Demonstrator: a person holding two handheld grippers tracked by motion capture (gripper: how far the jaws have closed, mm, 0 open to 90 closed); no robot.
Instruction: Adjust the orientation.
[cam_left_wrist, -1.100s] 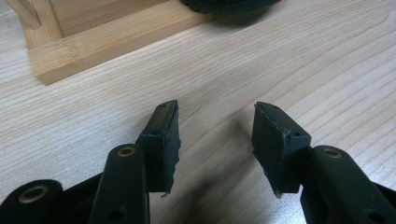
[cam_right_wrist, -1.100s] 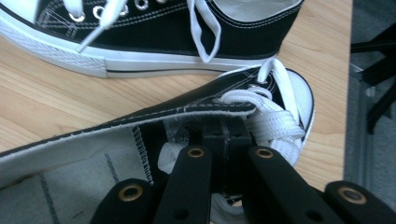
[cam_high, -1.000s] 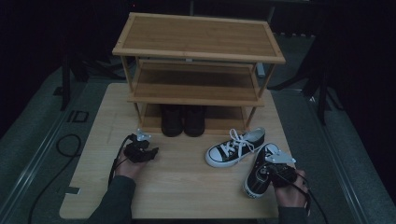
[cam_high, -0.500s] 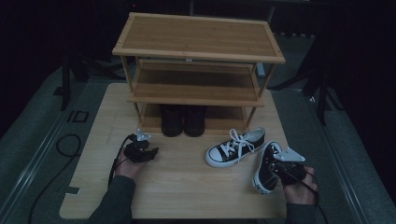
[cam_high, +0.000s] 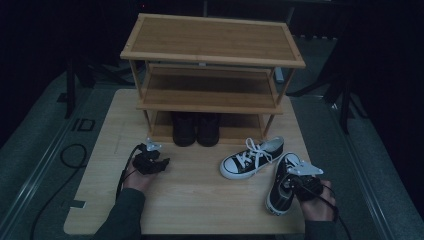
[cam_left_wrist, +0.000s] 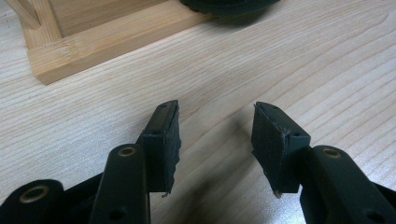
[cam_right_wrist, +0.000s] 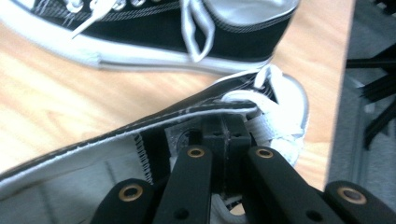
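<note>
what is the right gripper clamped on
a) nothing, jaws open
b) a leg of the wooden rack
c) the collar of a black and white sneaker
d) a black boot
c: in the right gripper view the right gripper has its jaws shut on the collar of the sneaker.

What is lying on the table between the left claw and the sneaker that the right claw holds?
In the high view, between the left claw and the held sneaker there is bare table, then the other sneaker, lying on the table.
</note>
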